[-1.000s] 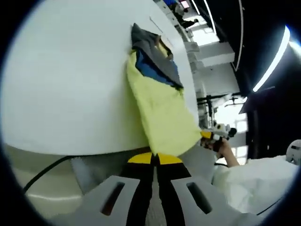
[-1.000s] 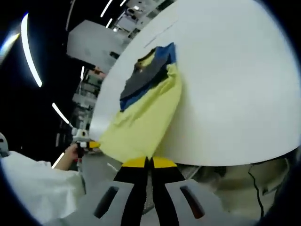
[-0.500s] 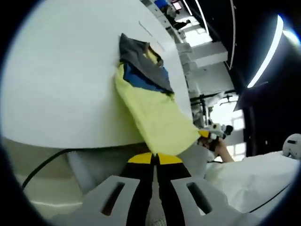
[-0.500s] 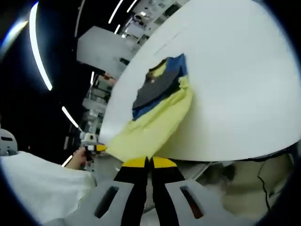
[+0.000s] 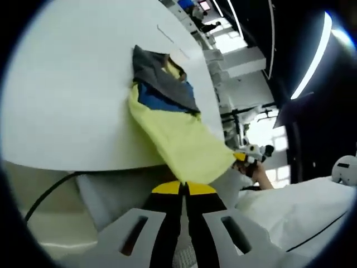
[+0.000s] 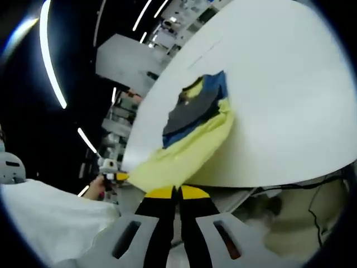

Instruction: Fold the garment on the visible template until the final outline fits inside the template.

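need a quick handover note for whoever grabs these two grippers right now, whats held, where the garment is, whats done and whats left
Left gripper: jaws closed on the yellow hem of the garment, at the near edge of the white table.
Right gripper: jaws closed on the same hem, at its other corner.
Garment: yellow body lifted off the table toward you; the grey and blue collar end lies on the table top.
Template: faint lines on the table beyond the garment; the garment does not look to be inside them.
Done: hem gripped at both corners.
Left: probably carry the hem over toward the collar, lay it flat, then check the outline against the template.
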